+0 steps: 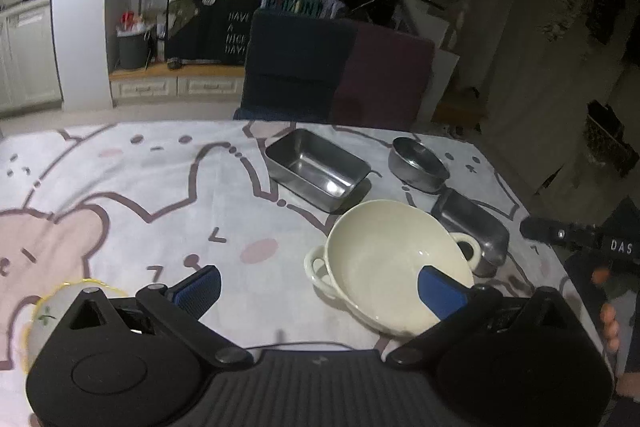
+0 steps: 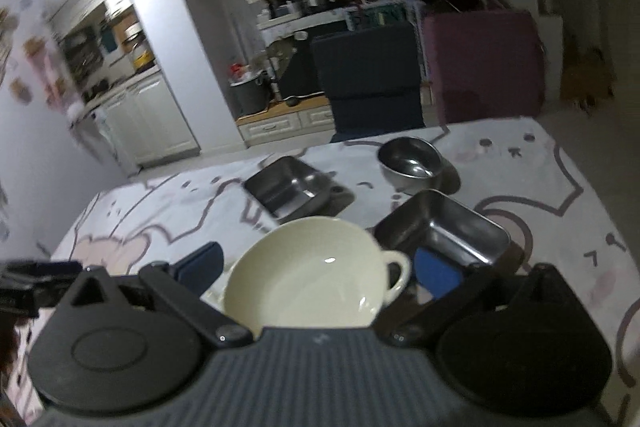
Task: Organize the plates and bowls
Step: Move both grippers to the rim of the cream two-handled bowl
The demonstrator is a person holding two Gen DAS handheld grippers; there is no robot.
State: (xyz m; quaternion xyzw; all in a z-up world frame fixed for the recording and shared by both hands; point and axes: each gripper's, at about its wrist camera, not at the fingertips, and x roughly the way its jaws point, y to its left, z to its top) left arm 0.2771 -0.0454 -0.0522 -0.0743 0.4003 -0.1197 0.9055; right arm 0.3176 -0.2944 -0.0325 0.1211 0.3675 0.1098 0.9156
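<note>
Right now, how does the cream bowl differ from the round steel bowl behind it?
The cream bowl is pale glazed ceramic with loop handles; the round steel bowl is shiny metal with none visible. The cream bowl looks wider and shallower, and lies nearer the cameras. Both sit upright and empty on the patterned cloth.

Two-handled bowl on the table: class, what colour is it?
Cream, plain; the two-handled bowl shows best in the left wrist view.

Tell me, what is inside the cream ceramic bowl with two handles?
The cream ceramic bowl with two handles looks empty; only light reflections show. In both views a gripper hides its near rim, so that part cannot be checked.
</note>
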